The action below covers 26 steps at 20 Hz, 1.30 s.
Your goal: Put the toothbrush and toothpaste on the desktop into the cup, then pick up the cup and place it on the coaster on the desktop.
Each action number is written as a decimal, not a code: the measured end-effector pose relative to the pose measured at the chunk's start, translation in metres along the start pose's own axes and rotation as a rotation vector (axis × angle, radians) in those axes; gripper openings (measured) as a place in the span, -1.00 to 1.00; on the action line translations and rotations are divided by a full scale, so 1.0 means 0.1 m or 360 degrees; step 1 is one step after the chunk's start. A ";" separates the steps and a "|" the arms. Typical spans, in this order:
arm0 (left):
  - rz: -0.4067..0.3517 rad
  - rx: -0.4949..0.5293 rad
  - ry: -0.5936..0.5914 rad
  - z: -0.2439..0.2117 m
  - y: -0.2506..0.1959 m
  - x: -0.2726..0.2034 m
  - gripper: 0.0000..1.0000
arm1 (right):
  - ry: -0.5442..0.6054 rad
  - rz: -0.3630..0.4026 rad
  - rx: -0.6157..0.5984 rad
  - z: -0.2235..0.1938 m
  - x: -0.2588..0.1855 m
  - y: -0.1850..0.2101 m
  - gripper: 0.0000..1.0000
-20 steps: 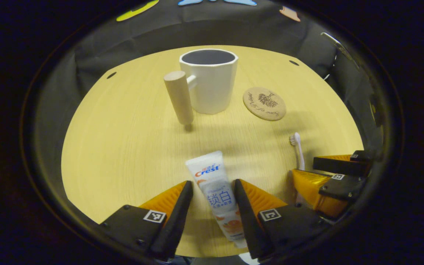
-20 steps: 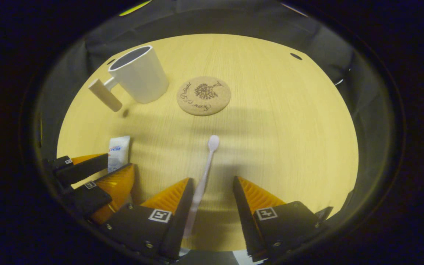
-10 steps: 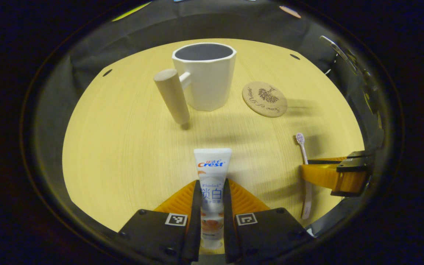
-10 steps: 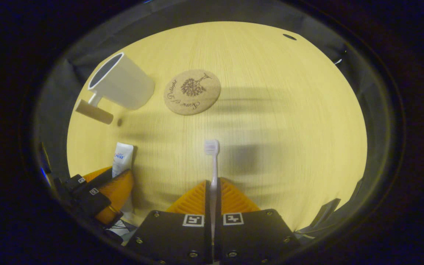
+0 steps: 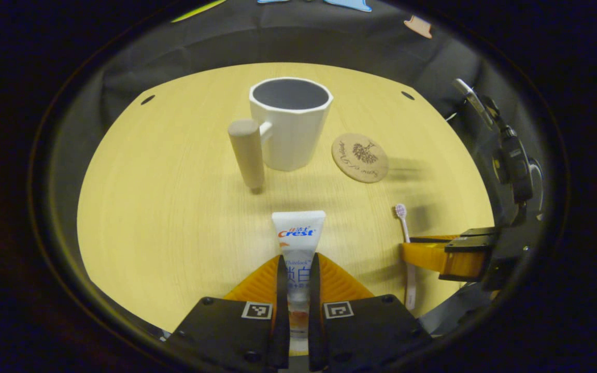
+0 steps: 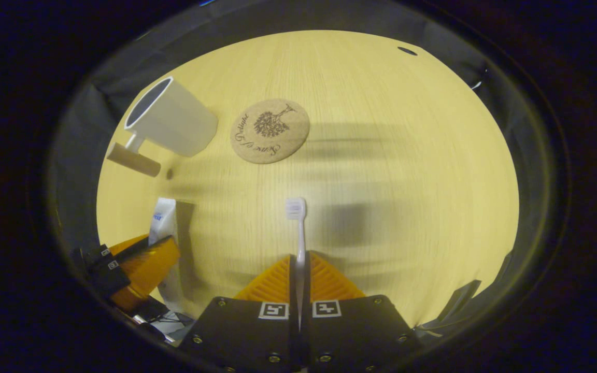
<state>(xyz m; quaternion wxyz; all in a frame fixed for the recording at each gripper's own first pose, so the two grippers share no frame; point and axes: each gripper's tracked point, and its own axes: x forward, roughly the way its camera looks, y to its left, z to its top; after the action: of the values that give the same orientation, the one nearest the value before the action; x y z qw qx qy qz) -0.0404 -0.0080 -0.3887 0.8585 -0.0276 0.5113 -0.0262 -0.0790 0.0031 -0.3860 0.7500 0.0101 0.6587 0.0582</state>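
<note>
In the left gripper view my left gripper point(image 5: 295, 264) is shut on the white toothpaste tube point(image 5: 298, 233), which points toward the white cup point(image 5: 290, 124) with its wooden peg handle point(image 5: 247, 152). The round cork coaster point(image 5: 359, 157) lies right of the cup. In the right gripper view my right gripper point(image 6: 300, 261) is shut on the thin toothbrush point(image 6: 297, 223), bristle head forward. The cup point(image 6: 171, 117) and coaster point(image 6: 270, 130) lie far ahead to its left. Each gripper also appears in the other's view: the right gripper point(image 5: 446, 251) with the toothbrush point(image 5: 403, 223), the left gripper point(image 6: 140, 259) with the toothpaste tube point(image 6: 164, 220).
The round light-wood desktop point(image 5: 174, 207) is ringed by black cloth. Small dark holes point(image 5: 148, 99) mark its far rim. A dark device on a stand point(image 5: 511, 155) is at the right edge of the left gripper view.
Both grippers went from open around their items to shut on them. The toothpaste tube and the toothbrush now stand off the desktop a little.
</note>
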 end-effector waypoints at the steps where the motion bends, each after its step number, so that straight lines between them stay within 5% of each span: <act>1: -0.0013 -0.0020 -0.0020 0.05 -0.01 -0.07 -0.57 | 0.0001 0.0006 0.0003 -0.01 0.01 0.00 -0.95; 7: -0.0097 -0.0118 -0.0201 0.53 -0.11 -0.53 -0.57 | -0.0017 0.0026 0.0024 -0.01 0.01 0.00 -0.95; 14: -0.0157 -0.0130 -0.0464 1.59 -0.06 -1.04 -0.57 | -0.0024 0.0050 0.0064 -0.01 0.00 0.00 -0.95; 26: -0.0237 -0.0059 -0.0630 2.82 -0.10 -0.60 -0.57 | -0.0022 0.0053 0.0133 -0.01 0.00 0.00 -0.94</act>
<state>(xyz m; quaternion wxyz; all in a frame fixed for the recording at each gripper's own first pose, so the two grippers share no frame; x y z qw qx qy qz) 0.1785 -0.0073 -0.2015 0.9373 -0.0856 0.3296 -0.0743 -0.0798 0.0028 -0.3858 0.7524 0.0528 0.6552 0.0429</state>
